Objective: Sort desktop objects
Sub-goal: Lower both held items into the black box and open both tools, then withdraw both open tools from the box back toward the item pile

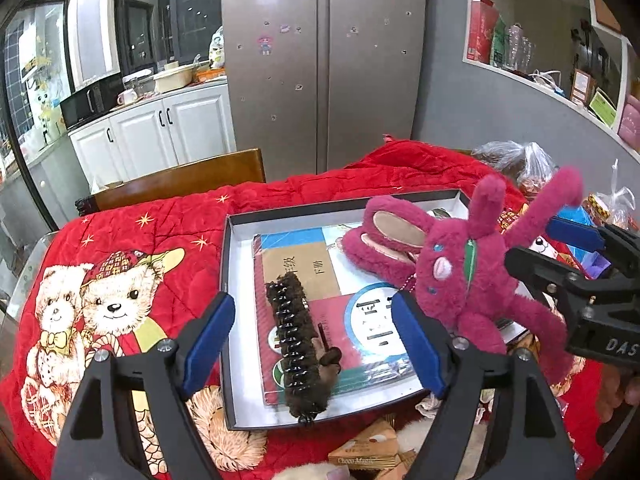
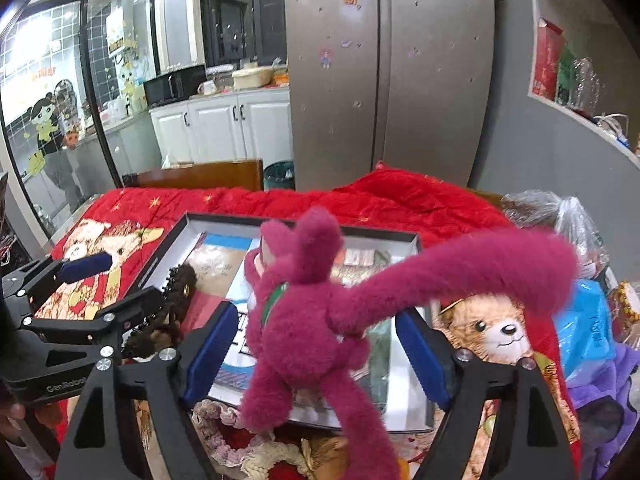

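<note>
Plush toy (image 2: 304, 320), magenta and long-limbed, hangs in the air over the near right part of a shallow black-rimmed box (image 1: 230, 320) that lies on a red quilt (image 1: 160, 216) printed with teddy bears, spread over the desk. Inside the box lie a shrink-wrapped stack of books (image 1: 340, 312), a dark hair claw clip (image 1: 296, 344) stretched lengthwise across the books, and a pair of fuzzy magenta slippers (image 1: 384, 248) at the far right corner. Around the box the quilt is crowded: clear plastic bags (image 1: 520, 164) and a blue packet (image 2: 584, 328) to the right, a purple plush thing (image 2: 608, 384) beside them, a crocheted piece (image 2: 224, 428) and a snack box (image 1: 368, 452) at the near edge. A wooden chair back (image 1: 180, 180) stands behind the desk, with a steel fridge (image 1: 320, 60) and white cabinets (image 1: 160, 132) beyond. In the right wrist view the toy fills the gap between the two blue pads of the right claw (image 2: 320, 344), one arm sweeping up past the right pad, but neither pad presses on it; that claw stands spread wide. The left claw (image 1: 320, 340) is likewise spread wide, with nothing pinched; the hair clip lies below, between its fingers, and the toy's body lies just beyond its right pad. From the left wrist view the right claw reaches in from the right edge, close behind the toy.
</note>
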`<state>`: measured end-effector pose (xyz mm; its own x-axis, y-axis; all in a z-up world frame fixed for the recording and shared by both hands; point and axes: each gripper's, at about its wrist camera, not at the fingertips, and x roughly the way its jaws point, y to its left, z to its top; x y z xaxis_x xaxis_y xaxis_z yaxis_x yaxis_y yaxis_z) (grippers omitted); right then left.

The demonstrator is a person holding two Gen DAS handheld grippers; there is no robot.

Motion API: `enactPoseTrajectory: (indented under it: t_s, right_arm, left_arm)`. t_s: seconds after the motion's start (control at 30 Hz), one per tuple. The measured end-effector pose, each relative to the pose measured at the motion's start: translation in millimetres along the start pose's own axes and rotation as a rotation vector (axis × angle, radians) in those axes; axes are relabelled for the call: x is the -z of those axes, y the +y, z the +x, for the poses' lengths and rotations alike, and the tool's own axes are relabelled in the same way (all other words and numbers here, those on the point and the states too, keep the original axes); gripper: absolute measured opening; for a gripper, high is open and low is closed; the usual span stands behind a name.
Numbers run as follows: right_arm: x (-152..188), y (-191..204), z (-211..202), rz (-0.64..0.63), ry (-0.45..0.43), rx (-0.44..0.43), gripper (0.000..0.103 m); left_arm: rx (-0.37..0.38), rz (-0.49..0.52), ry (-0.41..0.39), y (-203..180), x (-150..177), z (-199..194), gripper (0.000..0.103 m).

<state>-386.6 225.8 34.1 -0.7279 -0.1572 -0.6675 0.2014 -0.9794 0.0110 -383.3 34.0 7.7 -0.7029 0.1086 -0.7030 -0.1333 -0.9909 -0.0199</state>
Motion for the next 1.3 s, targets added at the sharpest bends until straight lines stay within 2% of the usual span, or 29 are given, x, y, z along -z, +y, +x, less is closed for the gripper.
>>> enactPoseTrajectory:
  t_s: [0.53, 0.8, 0.93, 1.07, 1.3]
  right_arm:
    - [-2.1, -19.0, -7.2, 0.053, 0.015, -0.017, 0.083]
    - [1.0, -16.2, -9.9, 0.061, 0.033, -0.065, 0.083]
    - [0.0, -0.6, -23.5, 0.015, 0.021, -0.065, 0.083]
    - [-0.1, 18.0, -50.5, -0.022, -0.005, -0.070, 0.083]
    - [7.3, 49.7, -125.1, -0.073, -0.084, -0.041, 0.083]
  left_arm:
    - [0.017, -0.010, 0.040, 0.9, 3.8, 10.7, 0.082]
    - [0.030, -0.013, 0.039, 1.0, 2.9, 2.0, 0.082]
    - [0.044, -0.027, 0.018, 2.2, 2.9, -21.8, 0.082]
    - [0.054, -0.048, -0.011, 6.9, 7.8, -61.5, 0.082]
    - [0.052, -0.047, -0.074, 15.6, 30.7, -152.5, 0.083]
